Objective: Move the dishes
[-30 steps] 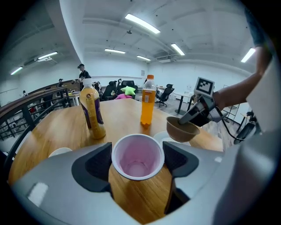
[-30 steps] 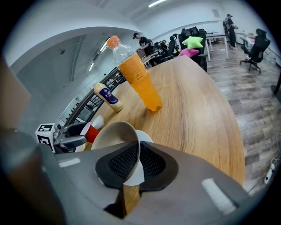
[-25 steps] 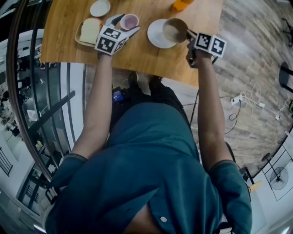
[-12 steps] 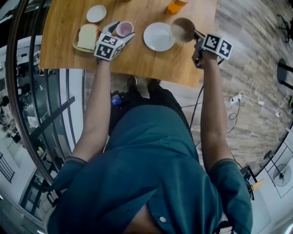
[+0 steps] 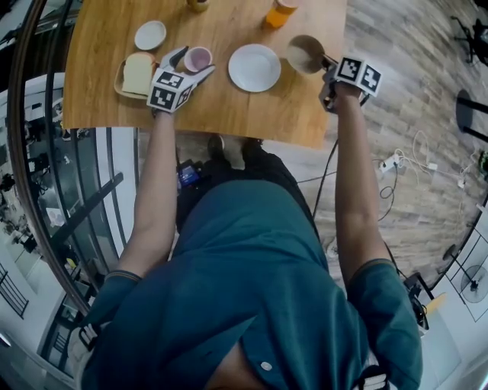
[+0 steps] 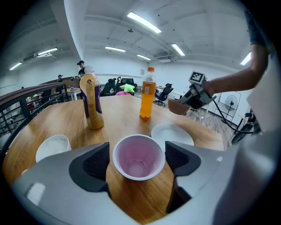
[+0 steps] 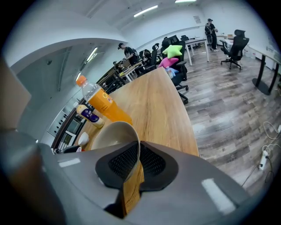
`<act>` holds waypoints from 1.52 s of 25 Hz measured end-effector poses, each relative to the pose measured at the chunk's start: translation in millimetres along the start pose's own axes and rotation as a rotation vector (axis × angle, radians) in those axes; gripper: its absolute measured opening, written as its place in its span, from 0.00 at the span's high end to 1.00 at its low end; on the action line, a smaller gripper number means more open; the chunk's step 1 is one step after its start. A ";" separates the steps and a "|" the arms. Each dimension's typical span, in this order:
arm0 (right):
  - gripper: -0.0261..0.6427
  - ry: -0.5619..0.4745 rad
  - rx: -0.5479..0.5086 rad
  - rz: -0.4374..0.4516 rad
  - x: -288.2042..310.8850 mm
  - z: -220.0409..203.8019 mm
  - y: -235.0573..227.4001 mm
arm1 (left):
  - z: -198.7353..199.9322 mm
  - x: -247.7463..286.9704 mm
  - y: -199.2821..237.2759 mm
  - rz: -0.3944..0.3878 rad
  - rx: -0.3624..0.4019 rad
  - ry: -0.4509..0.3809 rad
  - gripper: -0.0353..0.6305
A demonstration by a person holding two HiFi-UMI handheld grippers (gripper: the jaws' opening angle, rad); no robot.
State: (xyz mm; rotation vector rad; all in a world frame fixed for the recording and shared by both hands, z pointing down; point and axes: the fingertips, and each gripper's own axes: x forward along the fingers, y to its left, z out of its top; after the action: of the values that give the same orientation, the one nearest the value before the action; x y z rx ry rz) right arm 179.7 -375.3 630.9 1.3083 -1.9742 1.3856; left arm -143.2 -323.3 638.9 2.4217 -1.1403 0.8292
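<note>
My right gripper (image 5: 326, 61) is shut on the rim of a beige bowl (image 5: 306, 53), held above the table's right part; in the right gripper view the bowl (image 7: 115, 137) has its wall pinched between the pads. A white plate (image 5: 255, 67) lies empty on the wooden table (image 5: 229, 107). My left gripper (image 5: 191, 65) stands open around a small pink cup (image 5: 197, 59); in the left gripper view the cup (image 6: 138, 157) sits between the two pads without touching them.
An orange drink bottle (image 5: 280, 11) and a brown bottle (image 6: 91, 103) stand at the far side. A small white dish (image 5: 150, 35) and a tray with a pale slab (image 5: 137, 74) lie at the left. The table's edge is close under the bowl.
The right gripper has carried the bowl off the white plate to the right, leaving the plate bare. The left gripper has stayed around the pink cup.
</note>
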 end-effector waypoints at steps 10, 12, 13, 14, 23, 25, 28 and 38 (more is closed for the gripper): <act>0.92 0.043 0.057 -0.085 13.1 -8.7 -35.6 | 13.2 -7.9 -9.3 -0.023 0.026 -0.002 0.33; 0.92 0.052 0.064 -0.100 17.4 -12.2 -40.3 | 16.6 -11.5 -8.9 -0.024 0.031 -0.008 0.33; 0.92 0.055 0.067 -0.106 19.0 -13.2 -42.6 | 19.1 -13.5 -8.5 -0.023 0.034 -0.013 0.33; 0.92 0.055 0.071 -0.111 20.1 -14.0 -44.4 | 21.8 -15.8 -7.9 -0.021 0.038 -0.019 0.33; 0.92 0.028 0.108 -0.151 16.2 -16.3 -53.6 | 59.3 -52.4 -0.2 0.043 0.073 -0.115 0.35; 0.92 0.025 0.109 -0.151 15.6 -16.8 -53.4 | 72.8 -63.8 2.7 0.063 0.081 -0.149 0.36; 0.91 0.013 0.083 -0.140 12.0 -15.1 -47.3 | 91.2 -81.1 3.5 0.081 0.099 -0.193 0.38; 0.87 -0.066 -0.040 -0.223 -17.9 -1.4 -38.1 | 133.7 -136.0 8.5 0.124 0.136 -0.319 0.45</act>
State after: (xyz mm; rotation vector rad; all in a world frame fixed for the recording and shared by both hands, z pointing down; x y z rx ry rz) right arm 220.7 -368.5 637.7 1.5209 -1.8213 1.2068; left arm -170.7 -318.8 450.1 2.6888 -1.4022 0.5837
